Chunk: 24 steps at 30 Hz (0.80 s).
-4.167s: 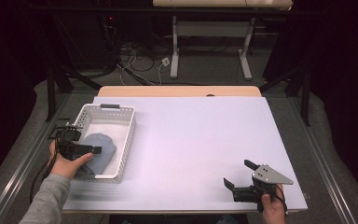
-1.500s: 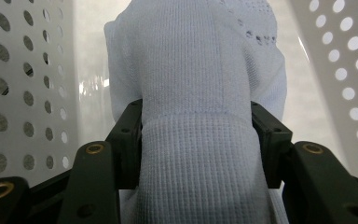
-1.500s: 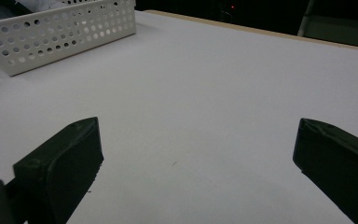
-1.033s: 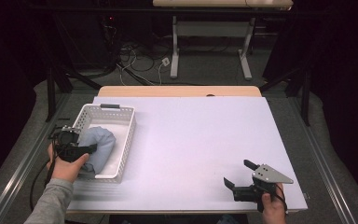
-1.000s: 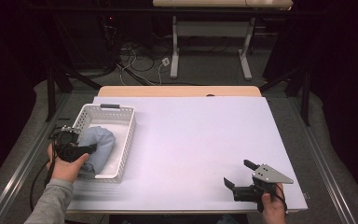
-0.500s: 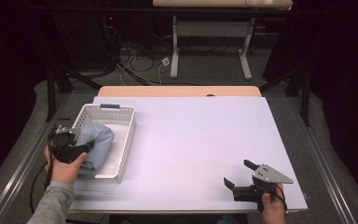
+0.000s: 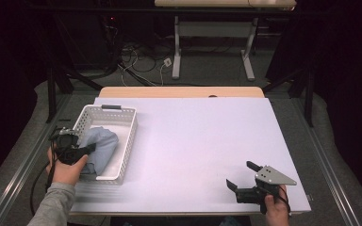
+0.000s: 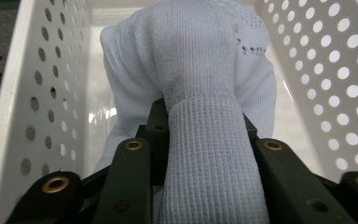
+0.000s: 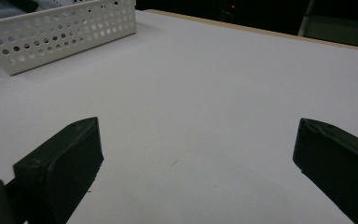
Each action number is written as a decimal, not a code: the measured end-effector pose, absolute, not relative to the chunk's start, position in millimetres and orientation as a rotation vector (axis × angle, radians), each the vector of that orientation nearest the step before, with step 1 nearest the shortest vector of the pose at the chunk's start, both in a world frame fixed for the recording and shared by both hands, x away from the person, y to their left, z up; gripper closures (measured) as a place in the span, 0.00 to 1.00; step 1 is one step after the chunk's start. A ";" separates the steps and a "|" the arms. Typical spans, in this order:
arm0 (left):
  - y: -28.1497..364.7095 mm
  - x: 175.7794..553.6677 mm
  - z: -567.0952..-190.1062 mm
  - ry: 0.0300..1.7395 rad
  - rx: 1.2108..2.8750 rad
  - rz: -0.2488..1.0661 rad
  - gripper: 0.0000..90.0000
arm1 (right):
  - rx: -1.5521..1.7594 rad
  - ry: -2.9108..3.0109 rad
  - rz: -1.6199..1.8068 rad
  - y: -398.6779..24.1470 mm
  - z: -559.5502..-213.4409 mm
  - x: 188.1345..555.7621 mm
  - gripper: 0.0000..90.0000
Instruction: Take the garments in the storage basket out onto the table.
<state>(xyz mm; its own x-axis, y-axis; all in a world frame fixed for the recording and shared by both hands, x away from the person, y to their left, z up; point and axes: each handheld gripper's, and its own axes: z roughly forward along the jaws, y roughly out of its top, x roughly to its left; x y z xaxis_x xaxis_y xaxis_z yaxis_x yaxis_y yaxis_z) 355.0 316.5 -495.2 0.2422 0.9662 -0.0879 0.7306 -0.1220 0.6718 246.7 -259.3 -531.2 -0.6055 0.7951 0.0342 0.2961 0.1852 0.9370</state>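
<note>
- Left gripper (image 7: 88, 149), held in the person's left hand (image 7: 66, 165), reaches over the near-left wall of the white perforated basket (image 7: 128, 136), its jaws pinched on a ribbed fold of a pale blue knitted garment (image 8: 200, 84).
- Most of the garment is bunched inside the basket, at the table's (image 7: 202, 141) left edge.
- Right gripper (image 7: 242, 181) sits low over the table's near-right corner, jaws spread wide, nothing between them.
</note>
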 end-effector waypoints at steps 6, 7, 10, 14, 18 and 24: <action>319.2 350.6 -491.0 1.530 1.855 0.537 0.78 | 1.021 1.999 1.415 -259.1 -531.1 246.5 0.01; 319.7 349.7 -489.9 1.524 1.846 0.540 0.78 | 1.022 2.002 1.415 -259.2 -531.1 246.5 0.01; 320.3 346.4 -485.5 1.507 1.808 0.564 0.78 | 1.021 2.003 1.415 -259.2 -531.2 246.7 0.01; 321.1 341.7 -478.1 1.481 1.762 0.584 0.78 | 1.022 2.006 1.413 -259.1 -531.2 246.7 0.01; 320.6 337.5 -472.3 1.451 1.723 0.602 0.78 | 1.024 2.006 1.412 -258.8 -531.2 246.5 0.01; 320.1 333.4 -463.8 1.420 1.686 0.624 0.78 | 1.024 2.004 1.415 -258.9 -531.3 246.6 0.01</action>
